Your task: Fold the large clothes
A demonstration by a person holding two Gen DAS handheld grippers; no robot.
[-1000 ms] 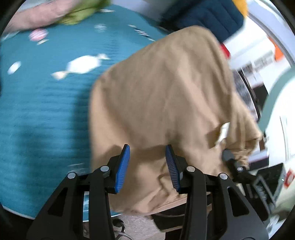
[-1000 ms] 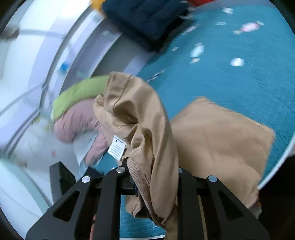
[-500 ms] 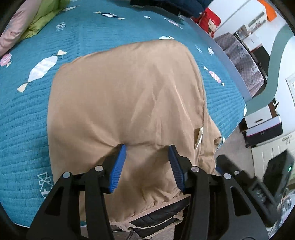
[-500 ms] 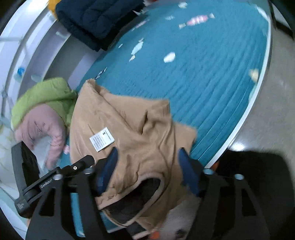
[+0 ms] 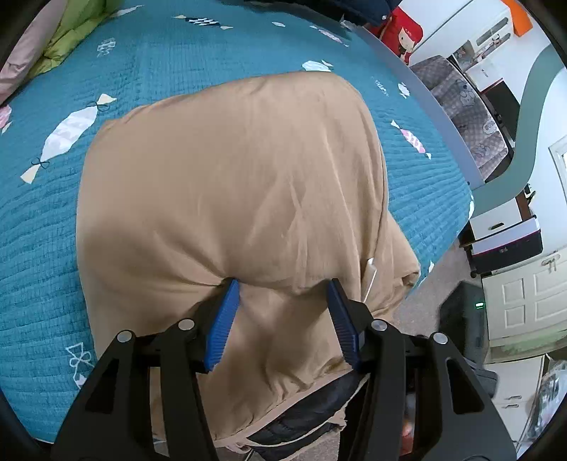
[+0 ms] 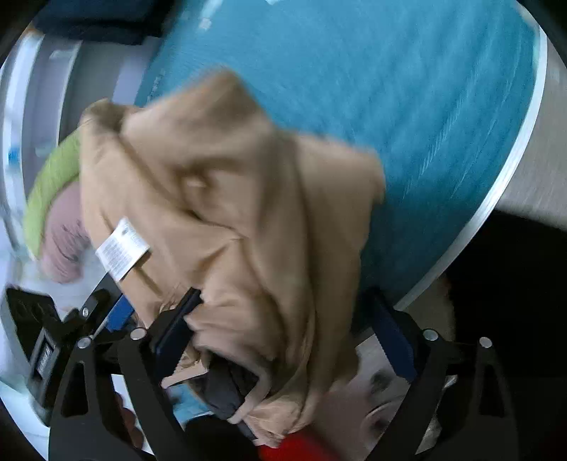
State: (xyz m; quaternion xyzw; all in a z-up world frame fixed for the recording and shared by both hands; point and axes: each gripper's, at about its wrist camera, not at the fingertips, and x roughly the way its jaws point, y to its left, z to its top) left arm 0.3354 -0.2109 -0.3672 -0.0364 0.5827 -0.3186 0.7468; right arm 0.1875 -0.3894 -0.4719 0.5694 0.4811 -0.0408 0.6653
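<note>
The tan jacket (image 5: 234,198) lies spread across the teal bedspread (image 5: 42,220), its near hem spilling over the edge of the bed, with a dark lining showing at the bottom. The left gripper (image 5: 281,296) hovers right at that near edge, its blue pads (image 5: 223,319) set moderately apart, and its jaws have just been opening a little further. Cloth bulges up between them, yet the pads do not appear to pinch it.

Over to the right wrist view, and it is badly smeared. The right gripper (image 6: 283,319) has its jaws flung wide; they have just been opening. A bunched heap of the same jacket (image 6: 226,198) sits between and over the fingers, and one blue pad (image 6: 177,326) touches a fold, though with this blur I cannot say the fabric is gripped; it looks let go. A white care label (image 6: 122,248) sticks out from the folds on the left of that view. The other gripper (image 6: 88,319) shows at the lower left, close beside the jacket's edge.

Beyond the jacket, a green and pink bundle (image 6: 53,198) rests at the bed's far side. A dark navy quilted garment (image 6: 95,21) lies at the top of the bed.
</note>
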